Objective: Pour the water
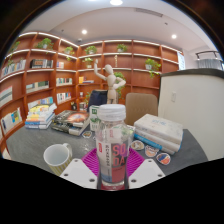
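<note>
Counting the things on the table

One water bottle [111,143], one white mug [57,157], two little bowls [150,151], one pile of books [40,116].

No legible text, bottle [112,140] label too blurred to read, book spines on shelves [40,75] unreadable

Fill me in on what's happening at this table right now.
A hand-held claw is gripping a clear plastic water bottle, both fingers pressed against its sides, holding it upright above a grey table. The white cap is on. A white mug stands close by beside the bottle, probably where the water will go. Small bowls and a stack of flat boxes sit on the other side. Nothing is being poured yet.
</note>
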`<state>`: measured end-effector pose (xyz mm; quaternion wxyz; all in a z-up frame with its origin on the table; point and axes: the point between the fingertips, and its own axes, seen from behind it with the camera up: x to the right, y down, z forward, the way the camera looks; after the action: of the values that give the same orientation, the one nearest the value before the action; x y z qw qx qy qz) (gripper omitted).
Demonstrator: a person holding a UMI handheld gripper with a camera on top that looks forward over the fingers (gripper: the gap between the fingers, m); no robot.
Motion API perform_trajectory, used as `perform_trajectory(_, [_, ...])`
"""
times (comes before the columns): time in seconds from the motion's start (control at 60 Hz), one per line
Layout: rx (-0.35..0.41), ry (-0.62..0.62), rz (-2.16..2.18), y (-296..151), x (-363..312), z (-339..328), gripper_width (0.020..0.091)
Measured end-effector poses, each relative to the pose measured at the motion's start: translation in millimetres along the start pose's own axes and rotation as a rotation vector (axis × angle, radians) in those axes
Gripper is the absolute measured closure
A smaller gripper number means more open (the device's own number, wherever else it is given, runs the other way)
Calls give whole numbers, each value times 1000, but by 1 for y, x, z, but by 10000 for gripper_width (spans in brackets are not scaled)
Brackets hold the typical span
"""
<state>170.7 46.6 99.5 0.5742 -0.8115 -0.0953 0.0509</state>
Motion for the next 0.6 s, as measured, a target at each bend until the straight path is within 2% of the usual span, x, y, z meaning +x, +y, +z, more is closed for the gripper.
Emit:
perform_trajectory(0.117, [8, -7, 61, 16, 1, 12, 762])
perform_trajectory(0.2, [65, 5, 64, 13, 2, 12, 767])
perform_trajectory(0.383, [98, 31, 70, 13, 4, 9, 757])
perform_trajectory(0.567, [81, 50, 68, 15, 3, 5, 607])
perform_trajectory(0.6, [61, 52, 68, 19, 2, 4, 544])
